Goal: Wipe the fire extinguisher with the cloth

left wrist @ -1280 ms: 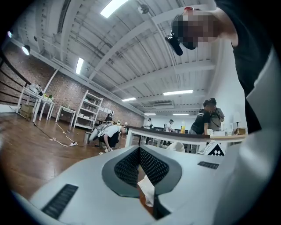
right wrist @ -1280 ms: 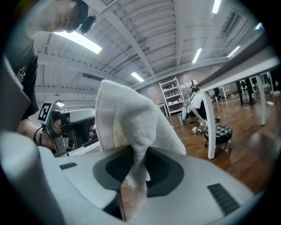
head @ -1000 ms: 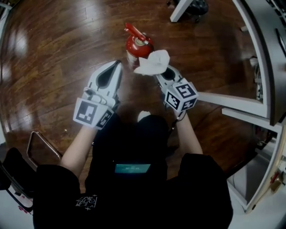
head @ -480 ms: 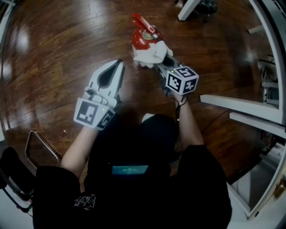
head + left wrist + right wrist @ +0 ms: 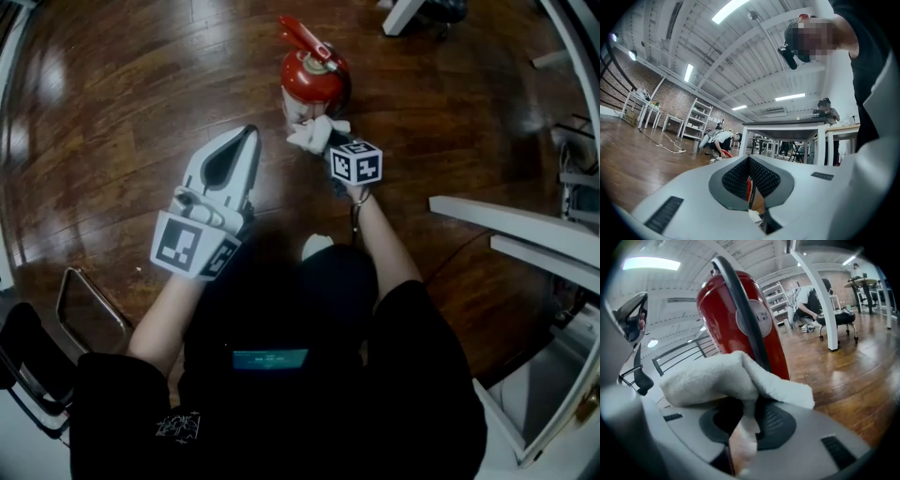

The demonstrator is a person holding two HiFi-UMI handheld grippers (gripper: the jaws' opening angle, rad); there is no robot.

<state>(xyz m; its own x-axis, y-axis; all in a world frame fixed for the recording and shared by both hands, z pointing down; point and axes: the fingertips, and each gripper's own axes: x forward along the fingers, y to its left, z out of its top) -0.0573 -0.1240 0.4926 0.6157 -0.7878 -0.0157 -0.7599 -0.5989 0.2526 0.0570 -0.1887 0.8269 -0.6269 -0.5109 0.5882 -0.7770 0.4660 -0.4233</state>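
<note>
Red fire extinguisher [image 5: 314,75] stands on the far wooden floor [image 5: 112,112] in the head view, the right gripper [image 5: 328,145] holding a white cloth [image 5: 314,131] at its near side, the left gripper [image 5: 246,141] apart at left. Left gripper view: jaws together, nothing between them. Right gripper view: jaws clamped on the cloth, just in front of the extinguisher.

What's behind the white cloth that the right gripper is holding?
The red fire extinguisher stands right behind the cloth, its black hose running down the front. The cloth hides part of its lower body.
</note>
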